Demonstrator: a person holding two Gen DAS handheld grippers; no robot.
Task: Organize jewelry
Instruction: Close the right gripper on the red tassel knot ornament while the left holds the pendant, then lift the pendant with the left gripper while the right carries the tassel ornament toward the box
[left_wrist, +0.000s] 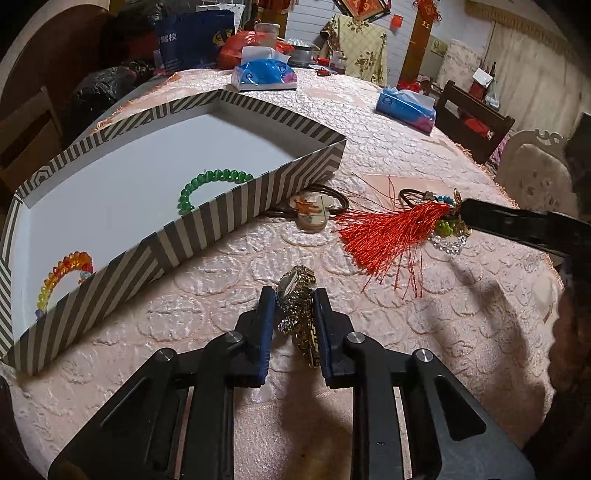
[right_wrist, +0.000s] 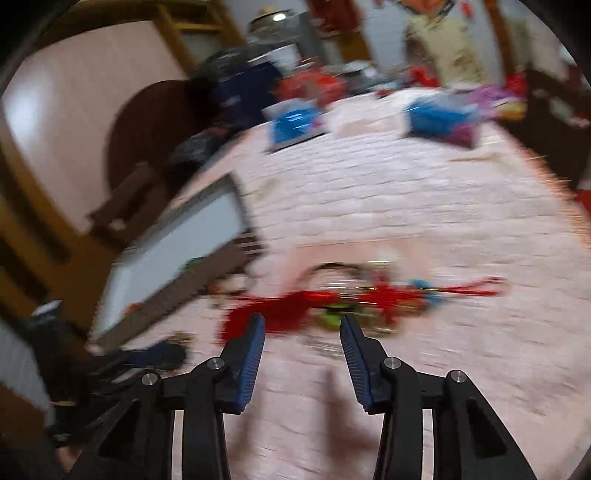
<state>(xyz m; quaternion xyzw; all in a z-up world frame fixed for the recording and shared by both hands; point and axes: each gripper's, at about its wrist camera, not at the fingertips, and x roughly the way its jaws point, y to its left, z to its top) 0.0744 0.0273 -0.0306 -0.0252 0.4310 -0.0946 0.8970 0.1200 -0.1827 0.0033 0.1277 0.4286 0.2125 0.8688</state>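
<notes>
Progress is partial. Striped cardboard box (left_wrist: 207, 225) at left already holds an orange-and-yellow beaded bracelet (left_wrist: 62, 275) and a green beaded bracelet (left_wrist: 207, 184). Left gripper (left_wrist: 291, 325) has its jaws closed on a gold rhinestone watch (left_wrist: 299, 306), low over the pink quilted surface (left_wrist: 406, 122) just beside the box. Unsorted: a cream pendant on brown cord (left_wrist: 312, 210) and a red tassel cluster (left_wrist: 388, 229). Right gripper (right_wrist: 303, 354), jaws spread and empty, points at that cluster; its view is blurred.
</notes>
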